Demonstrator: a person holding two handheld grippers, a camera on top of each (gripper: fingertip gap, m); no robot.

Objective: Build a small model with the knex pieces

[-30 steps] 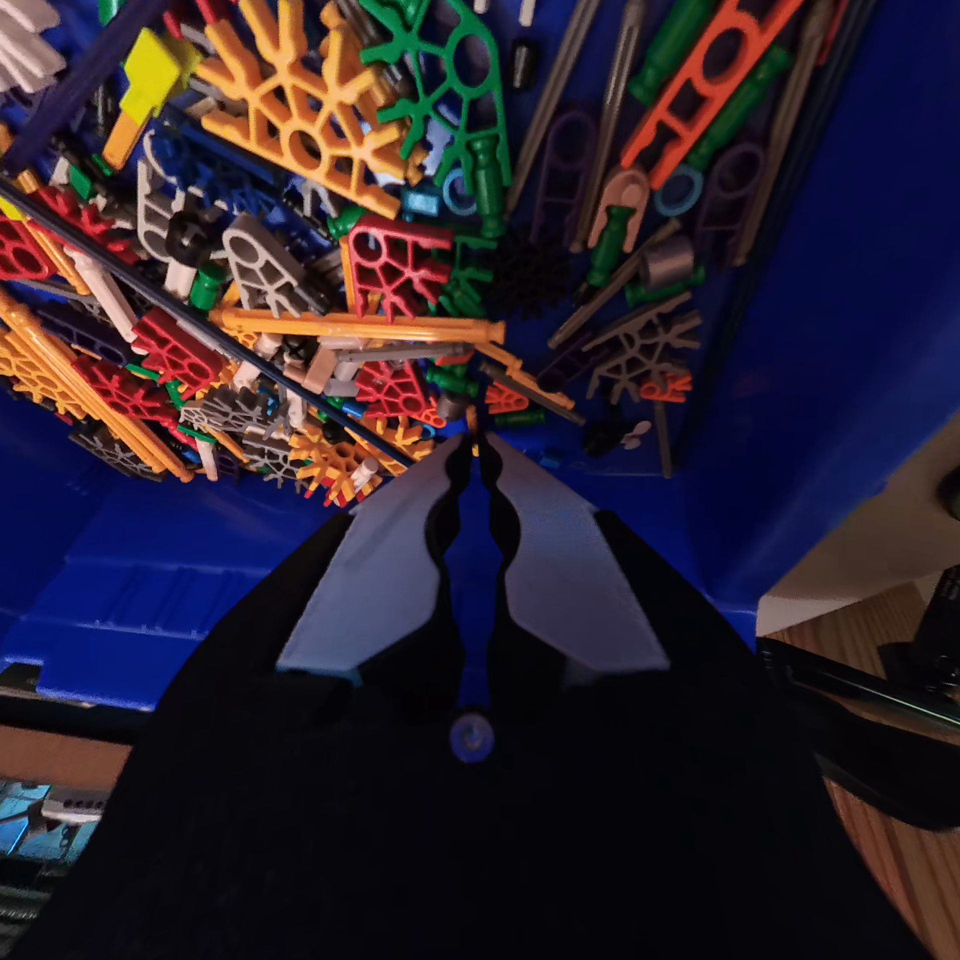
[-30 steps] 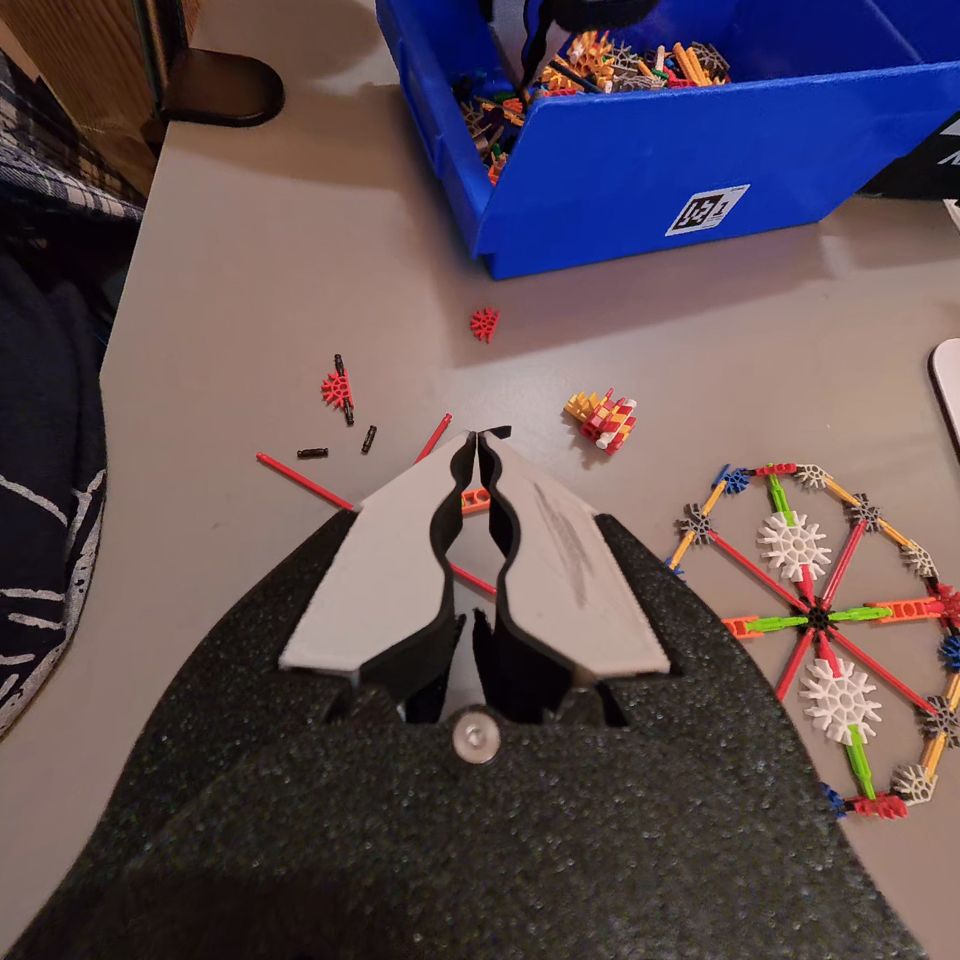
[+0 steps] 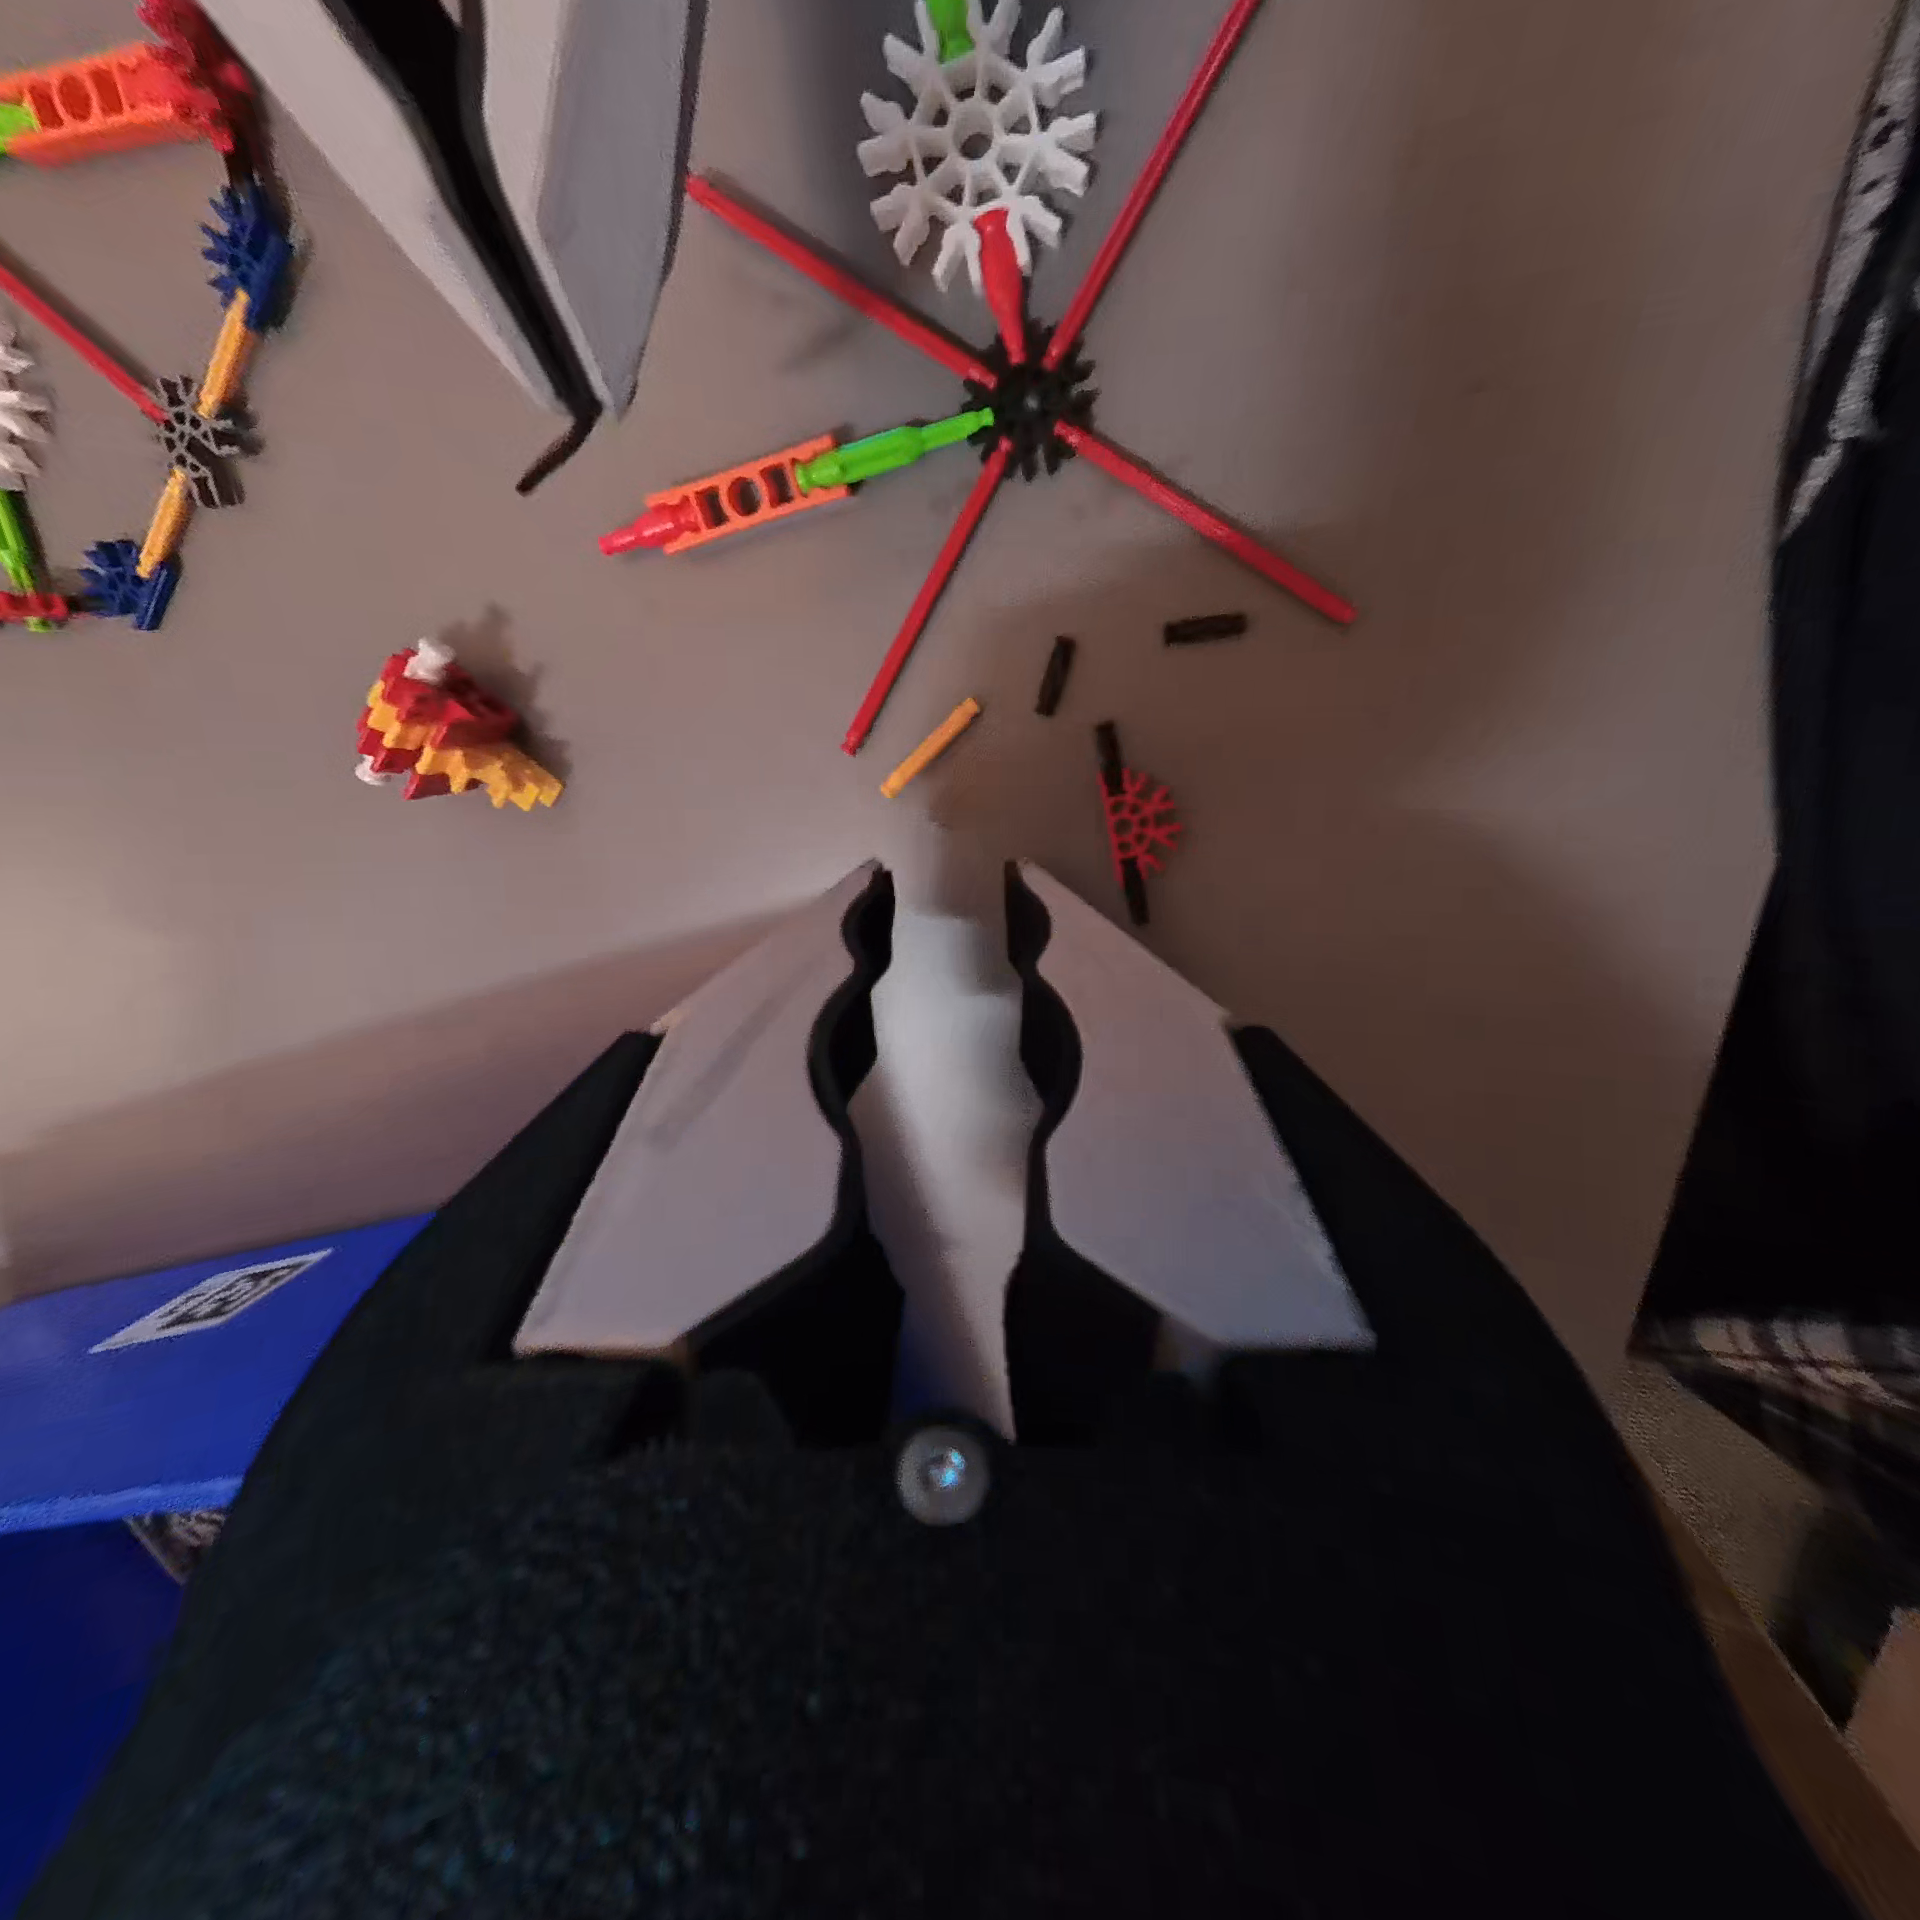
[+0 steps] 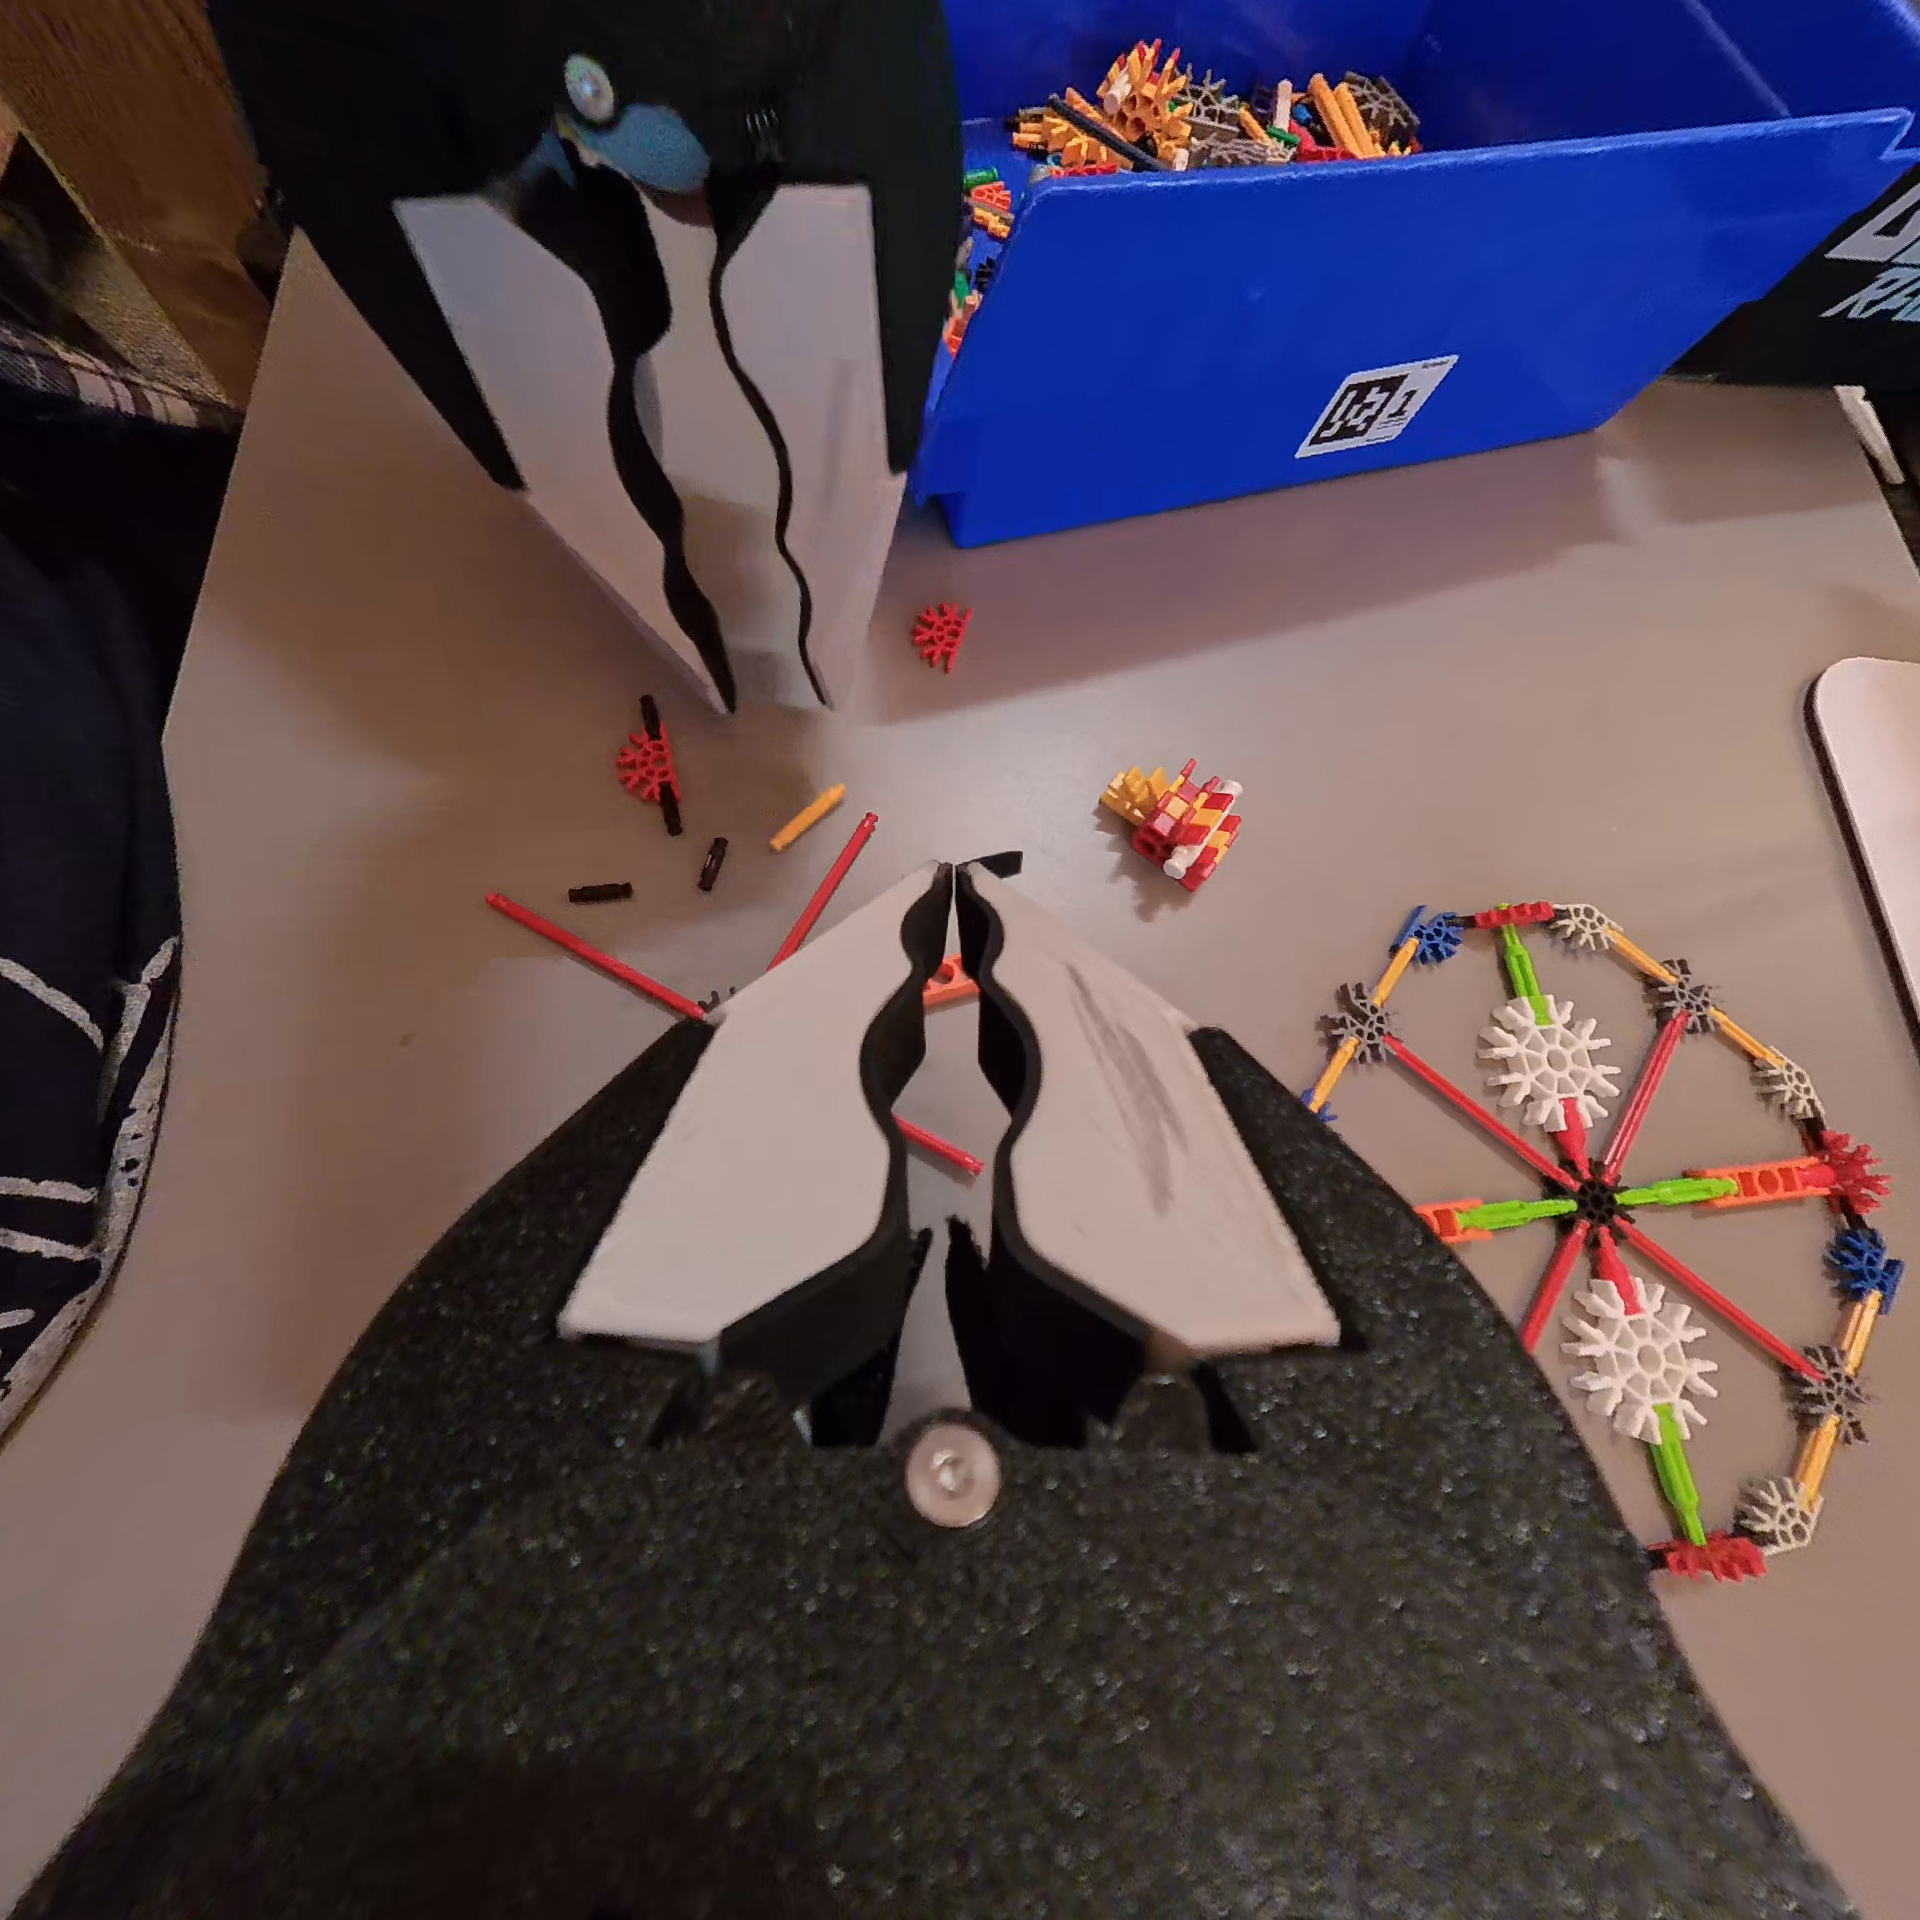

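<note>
Left gripper (image 4: pixel 774 707): jaws narrowly parted, empty, tips just above the grey table (image 4: pixel 1351 675), nearest a short yellow rod (image 4: pixel 806 818).
Right gripper (image 4: pixel 951 868): jaws closed together, holding nothing, over long red rods (image 4: pixel 592 951).
Blue bin (image 4: pixel 1351 312): behind, full of pieces.

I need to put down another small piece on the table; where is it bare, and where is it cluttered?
Bare: the table between the blue bin and the wheel. Crowded: short sticks and red rods between the left gripper and right gripper.
</note>
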